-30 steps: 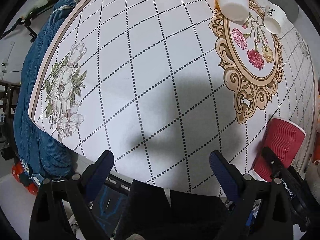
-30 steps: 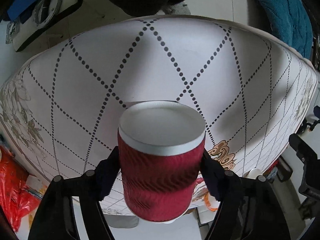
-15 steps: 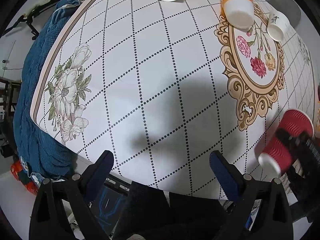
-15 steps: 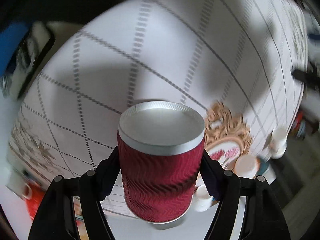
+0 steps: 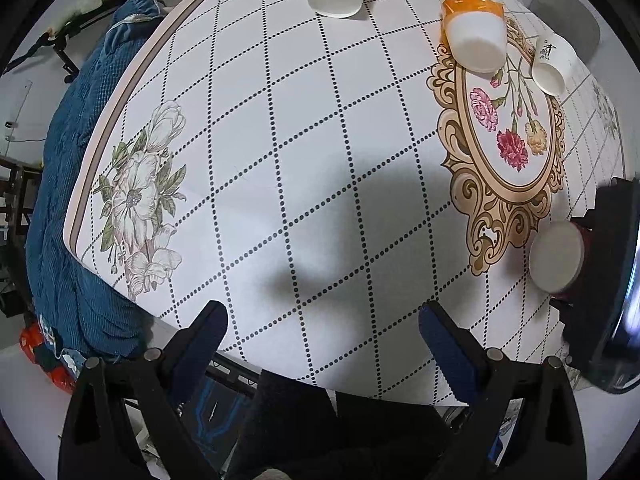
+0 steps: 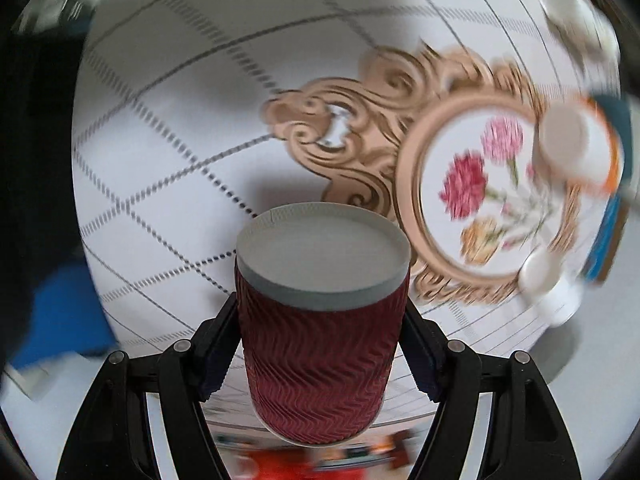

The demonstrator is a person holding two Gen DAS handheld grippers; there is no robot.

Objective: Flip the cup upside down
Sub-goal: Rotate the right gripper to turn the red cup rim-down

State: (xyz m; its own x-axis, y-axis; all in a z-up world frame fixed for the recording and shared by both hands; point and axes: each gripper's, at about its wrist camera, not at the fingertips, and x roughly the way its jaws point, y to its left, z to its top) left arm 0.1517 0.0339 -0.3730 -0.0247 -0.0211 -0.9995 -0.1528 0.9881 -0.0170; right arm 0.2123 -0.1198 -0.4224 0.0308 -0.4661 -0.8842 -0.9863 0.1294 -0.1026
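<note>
Over at the right, the right gripper [image 6: 322, 344] pinches the ribbed dark-red paper cup [image 6: 320, 356], its grey-white base facing the camera, above the patterned white tablecloth [image 5: 320, 140]. Meanwhile the left gripper [image 5: 322, 344] hangs spread wide, holding nothing.

Left gripper [image 5: 322, 326] frame: black plastic arms, angular, branching like struts.
Left fingers [image 5: 450, 350]: dark blue pads, long and flat.
Left screws: round silver heads at the arm joints.
Right gripper [image 6: 320, 354] frame: black struts matching the left, open slots between them.
Right fingers [image 6: 218, 354]: dark navy pads, ribbed edges.
Right screws: four silver heads, two per side.
</note>
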